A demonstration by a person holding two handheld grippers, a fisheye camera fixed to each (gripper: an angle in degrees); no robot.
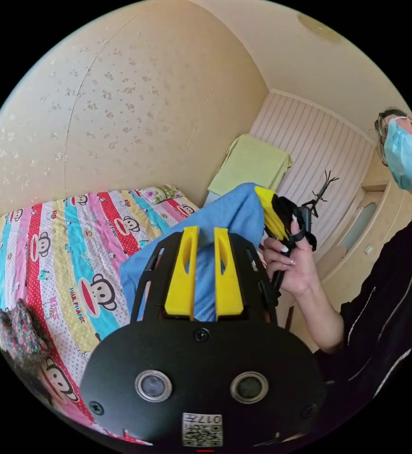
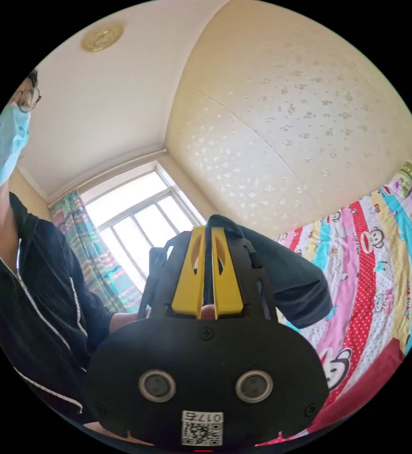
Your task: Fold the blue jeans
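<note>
The blue jeans point(image 1: 234, 208) are lifted off the bed and hang bunched between my two grippers. In the left gripper view my left gripper point(image 1: 206, 229) has its yellow jaws pressed on a fold of the denim that runs up between them. Just beyond it a hand holds my right gripper point(image 1: 268, 208), clamped on the upper edge of the same cloth. In the right gripper view the right gripper point(image 2: 208, 229) has its jaws nearly together on the jeans point(image 2: 291, 279), which drape to the right and look dark against the light.
A bed with a striped cartoon-monkey sheet point(image 1: 73, 255) lies below. A floral cloth point(image 1: 19, 331) and a red cloth point(image 2: 366, 383) rest on it. A green cloth point(image 1: 250, 163) hangs by the wall near a coat rack point(image 1: 321, 194). The person in a black jacket point(image 2: 30, 302) stands close by the window point(image 2: 135, 217).
</note>
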